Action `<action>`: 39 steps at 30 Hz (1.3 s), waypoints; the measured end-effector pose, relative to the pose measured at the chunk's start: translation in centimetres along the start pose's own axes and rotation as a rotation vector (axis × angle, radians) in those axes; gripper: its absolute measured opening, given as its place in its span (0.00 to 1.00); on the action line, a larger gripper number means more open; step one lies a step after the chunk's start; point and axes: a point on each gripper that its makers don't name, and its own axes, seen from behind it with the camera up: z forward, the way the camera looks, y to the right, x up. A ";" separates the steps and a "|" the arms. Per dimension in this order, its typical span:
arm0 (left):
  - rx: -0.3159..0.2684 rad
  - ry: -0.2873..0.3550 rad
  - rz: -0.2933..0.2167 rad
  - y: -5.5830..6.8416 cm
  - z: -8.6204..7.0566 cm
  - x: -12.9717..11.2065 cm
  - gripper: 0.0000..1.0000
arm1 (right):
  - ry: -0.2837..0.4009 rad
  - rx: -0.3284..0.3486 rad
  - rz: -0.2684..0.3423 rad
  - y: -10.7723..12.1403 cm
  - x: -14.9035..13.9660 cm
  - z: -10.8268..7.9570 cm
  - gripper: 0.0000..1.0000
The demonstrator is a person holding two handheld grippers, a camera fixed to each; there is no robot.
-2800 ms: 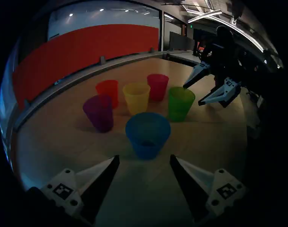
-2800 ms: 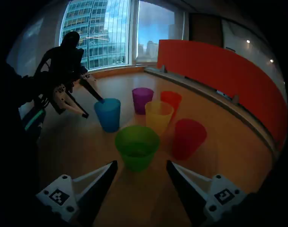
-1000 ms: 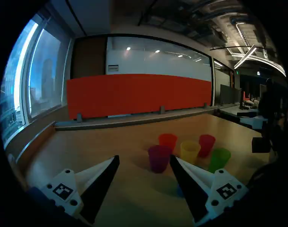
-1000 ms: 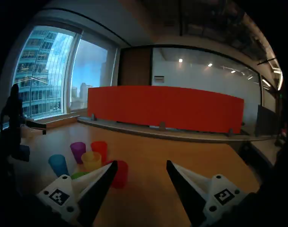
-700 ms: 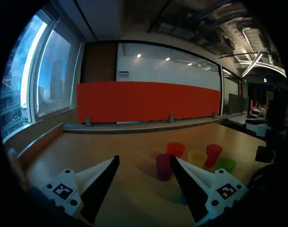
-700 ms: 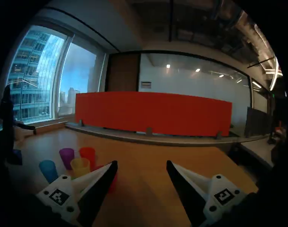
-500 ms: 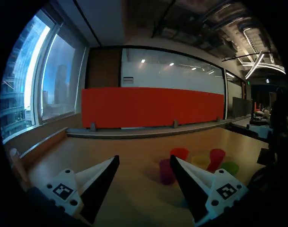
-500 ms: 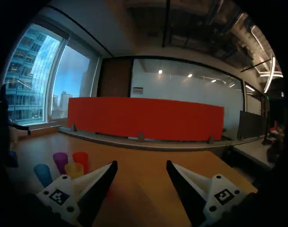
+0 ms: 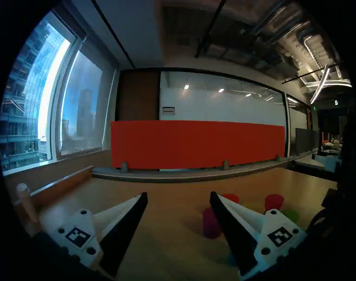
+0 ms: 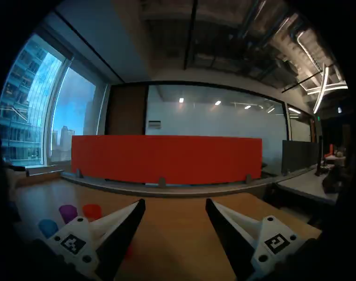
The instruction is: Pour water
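Note:
Several coloured plastic cups stand clustered on a wooden table (image 9: pixel 173 210). The left gripper view shows a purple cup (image 9: pixel 209 224), a crimson cup (image 9: pixel 274 202) and a green cup (image 9: pixel 292 215) low on the right, partly behind the right finger. My left gripper (image 9: pixel 178 196) is open, holding nothing, well back from them. In the right gripper view a blue cup (image 10: pixel 47 228), a purple cup (image 10: pixel 68 213) and an orange cup (image 10: pixel 91 210) sit low on the left. My right gripper (image 10: pixel 174 202) is open and holds nothing. No water can be made out in the cups.
A long red partition (image 9: pixel 196 144) runs along the table's far edge, with glass walls behind it. Tall windows (image 9: pixel 42 117) fill the left side. Another desk (image 10: pixel 308 185) stands to the right. Bare tabletop (image 10: pixel 178 234) stretches ahead of the right gripper.
Both grippers have drawn back and tilted up from the cups. The cups have sunk toward the lower edges of both views and look smaller. Both grippers stayed open.

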 end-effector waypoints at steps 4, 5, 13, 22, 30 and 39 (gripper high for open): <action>0.029 0.018 -0.002 -0.3 -0.2 0.0 0.99 | -0.008 0.017 0.021 -0.2 0.2 -0.3 1.00; 0.034 0.021 -0.002 -0.4 -0.2 -0.1 0.99 | -0.007 0.017 0.025 -0.2 0.3 -0.4 1.00; 0.069 0.028 0.007 -0.9 -0.5 -1.7 0.99 | -0.026 0.005 0.027 0.5 -0.3 -1.1 1.00; 0.070 0.027 0.023 -2.0 -0.1 -3.5 0.99 | -0.021 -0.013 0.031 0.7 -0.7 -1.8 1.00; 0.072 0.027 0.030 -3.0 0.3 -4.7 0.99 | -0.005 -0.024 0.055 0.7 -0.3 -2.0 1.00; 0.079 0.027 0.034 -3.9 0.6 -5.7 0.99 | 0.005 -0.022 0.069 0.6 0.2 -2.0 1.00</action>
